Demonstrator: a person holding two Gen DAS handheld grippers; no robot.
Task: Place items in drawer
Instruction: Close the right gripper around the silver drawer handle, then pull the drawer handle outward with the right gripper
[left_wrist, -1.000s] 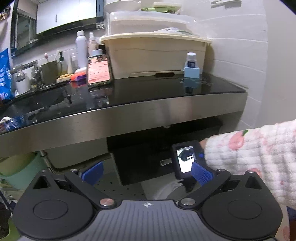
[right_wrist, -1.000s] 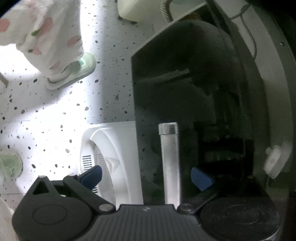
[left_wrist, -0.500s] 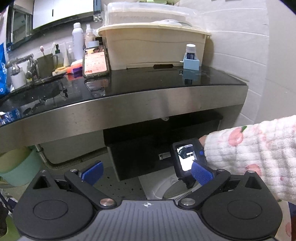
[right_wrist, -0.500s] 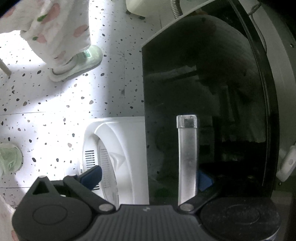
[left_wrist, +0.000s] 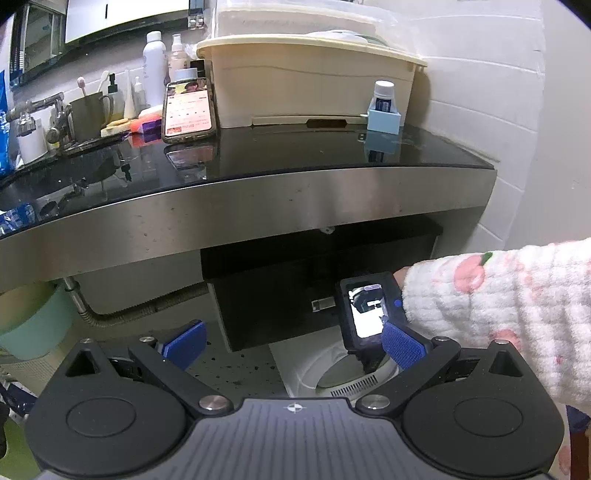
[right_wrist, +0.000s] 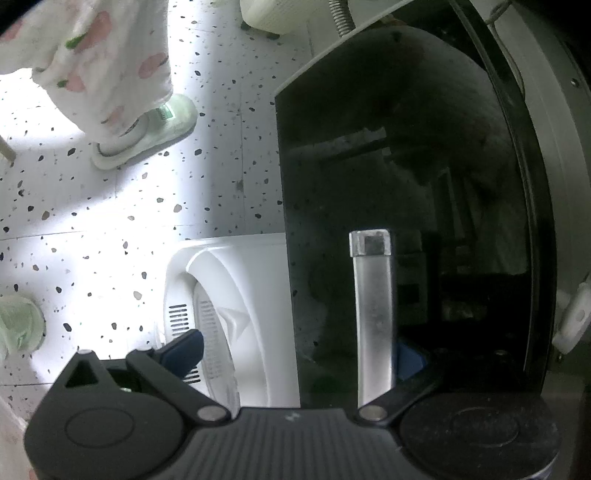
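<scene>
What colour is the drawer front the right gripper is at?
Glossy black drawer front with a silver metal handle; clearest in the right wrist view.

**Right gripper at the drawer handle**

The right gripper (right_wrist: 295, 350) looks down on a glossy black drawer front (right_wrist: 399, 177) with its blue-padded fingers spread wide. The silver bar handle (right_wrist: 372, 314) runs up between them, close against the right pad (right_wrist: 408, 360), while the left pad (right_wrist: 183, 350) stands well apart, over a white appliance (right_wrist: 236, 317) on the floor. Whether the right pad touches the handle cannot be told. The speckled white floor (right_wrist: 122, 221) fills the left side, where a pale green slipper (right_wrist: 147, 133) sits under a leg in fleece with pink fruit print (right_wrist: 99, 62). A corrugated metal hose (right_wrist: 341, 14) shows at the top edge.
</scene>
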